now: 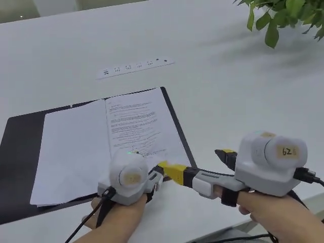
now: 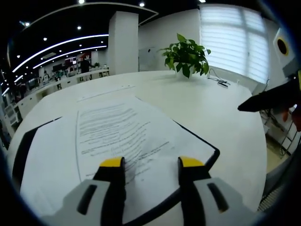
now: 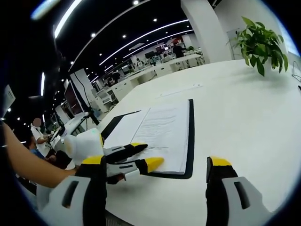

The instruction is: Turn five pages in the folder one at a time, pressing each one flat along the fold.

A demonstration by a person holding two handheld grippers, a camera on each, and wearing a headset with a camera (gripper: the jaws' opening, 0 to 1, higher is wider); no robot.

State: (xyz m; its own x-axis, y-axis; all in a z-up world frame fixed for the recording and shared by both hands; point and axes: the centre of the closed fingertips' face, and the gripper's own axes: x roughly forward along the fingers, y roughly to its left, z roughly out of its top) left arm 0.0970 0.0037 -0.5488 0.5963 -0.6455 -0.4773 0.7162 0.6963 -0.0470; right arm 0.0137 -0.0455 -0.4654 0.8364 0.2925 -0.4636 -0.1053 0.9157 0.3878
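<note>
Left gripper [image 2: 151, 165] has its jaws spread with nothing between them. Its yellow tips sit over the near edge of the printed page [image 1: 134, 121]; whether they press on the paper I cannot tell. The folder [image 1: 20, 136] lies open and flat on the white table [image 1: 228, 91], stretching ahead of this gripper. The printed page is directly in front of it, and a blank white page [image 1: 76, 147] lies to its left across the fold.

Right gripper [image 3: 156, 161] is also released and empty. It is held over bare table just off the folder's right edge, with its left jaw close beside the left gripper's tips. A power strip [image 1: 134, 66] lies beyond the folder, well ahead of both grippers. A potted plant [image 1: 283, 15] stands farther off, ahead and to the right.
</note>
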